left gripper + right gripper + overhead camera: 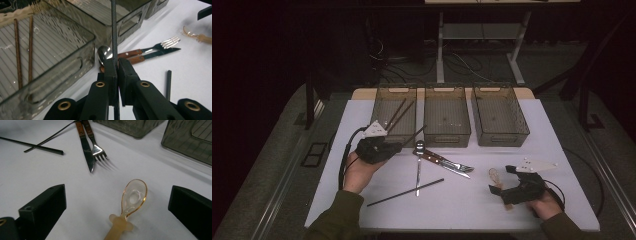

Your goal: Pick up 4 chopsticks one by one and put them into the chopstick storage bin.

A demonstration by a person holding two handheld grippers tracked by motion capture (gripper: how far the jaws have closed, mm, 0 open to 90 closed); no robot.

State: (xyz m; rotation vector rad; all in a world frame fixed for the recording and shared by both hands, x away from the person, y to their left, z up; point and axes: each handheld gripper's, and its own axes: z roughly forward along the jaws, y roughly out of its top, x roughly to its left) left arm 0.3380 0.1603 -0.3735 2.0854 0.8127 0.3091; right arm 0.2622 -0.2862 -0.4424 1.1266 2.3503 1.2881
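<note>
A thin, stiff, light chopstick [114,30] is clamped mid-length in the closed left gripper [117,65]; the right gripper [117,202] is held wide open, empty.

Each hand-held gripper, left [398,145] and right [500,185], is black with brass screw rings, a pale three-cornered plate and a black cable. The sleeves are olive green.

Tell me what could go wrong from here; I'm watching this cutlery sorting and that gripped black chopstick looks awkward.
1. The left gripper pinches the thin black chopstick with long ends sticking out; it could pivot or slip.
2. Its free end could knock the left clear plastic bin, where two brown wooden chopsticks lie.
3. The right gripper, jaws open, straddles the amber translucent plastic spoon; closing on its rounded bowl might squirt it away.
</note>
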